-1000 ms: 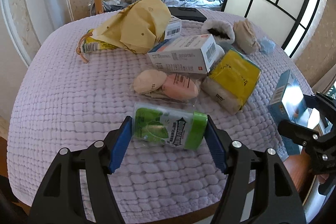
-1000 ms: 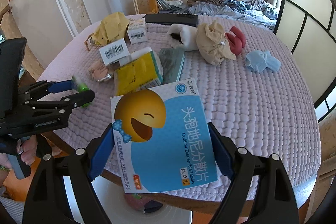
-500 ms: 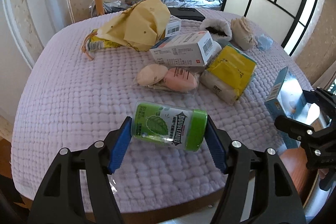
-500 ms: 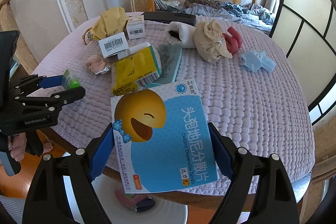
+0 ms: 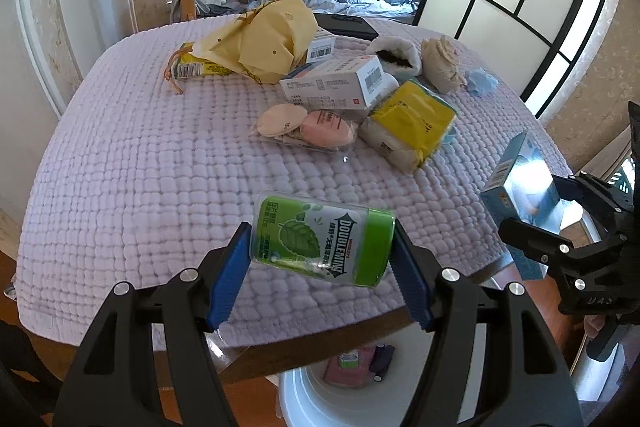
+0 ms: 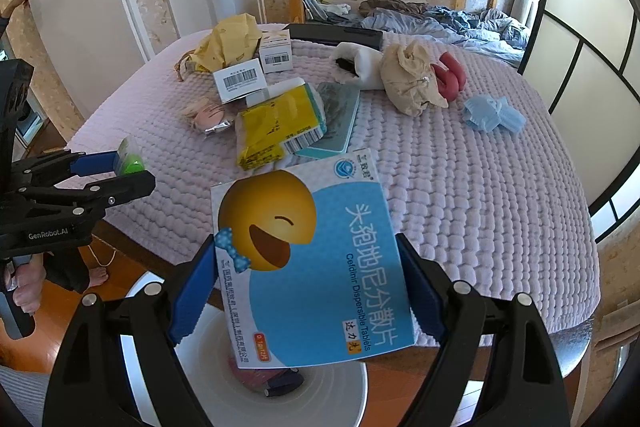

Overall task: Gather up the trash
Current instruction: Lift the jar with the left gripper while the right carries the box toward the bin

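Observation:
My left gripper is shut on a green Doublemint gum bottle, held sideways above the table's front edge. It also shows in the right wrist view. My right gripper is shut on a blue medicine box with a yellow smiley, held over a white trash bin. The box also shows in the left wrist view. The white bin sits on the floor below the table edge with some trash inside.
The round table has a lilac quilted cover. On it lie a yellow paper bag, a white barcode box, a yellow packet, pink and beige puffs, a beige cloth and a blue mask.
Both grippers have pulled back from the table toward its front edge with their items. The white bin has come into view below them.

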The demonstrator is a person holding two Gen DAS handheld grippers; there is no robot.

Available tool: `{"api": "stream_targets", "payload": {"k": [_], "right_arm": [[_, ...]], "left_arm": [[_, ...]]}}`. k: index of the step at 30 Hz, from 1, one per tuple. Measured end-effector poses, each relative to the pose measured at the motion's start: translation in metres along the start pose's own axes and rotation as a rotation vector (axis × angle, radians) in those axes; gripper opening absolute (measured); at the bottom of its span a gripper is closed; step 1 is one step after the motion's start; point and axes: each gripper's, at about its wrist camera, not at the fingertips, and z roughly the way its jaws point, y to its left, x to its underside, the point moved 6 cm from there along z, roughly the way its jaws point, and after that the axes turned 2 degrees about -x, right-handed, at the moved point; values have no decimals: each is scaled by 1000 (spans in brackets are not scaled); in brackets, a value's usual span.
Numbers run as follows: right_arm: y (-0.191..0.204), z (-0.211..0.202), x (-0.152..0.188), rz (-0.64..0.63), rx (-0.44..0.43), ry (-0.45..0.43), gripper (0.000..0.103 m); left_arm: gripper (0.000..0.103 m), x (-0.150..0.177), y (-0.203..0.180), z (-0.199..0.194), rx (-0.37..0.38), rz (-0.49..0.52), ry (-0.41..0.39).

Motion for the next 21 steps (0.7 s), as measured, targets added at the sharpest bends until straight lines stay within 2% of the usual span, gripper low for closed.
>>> {"api": "stream_targets", "payload": {"k": [21], "right_arm": [[19, -23, 35, -22, -44, 38, 83]], "left_arm": [[68, 40, -32, -22, 83, 53, 77]]}}
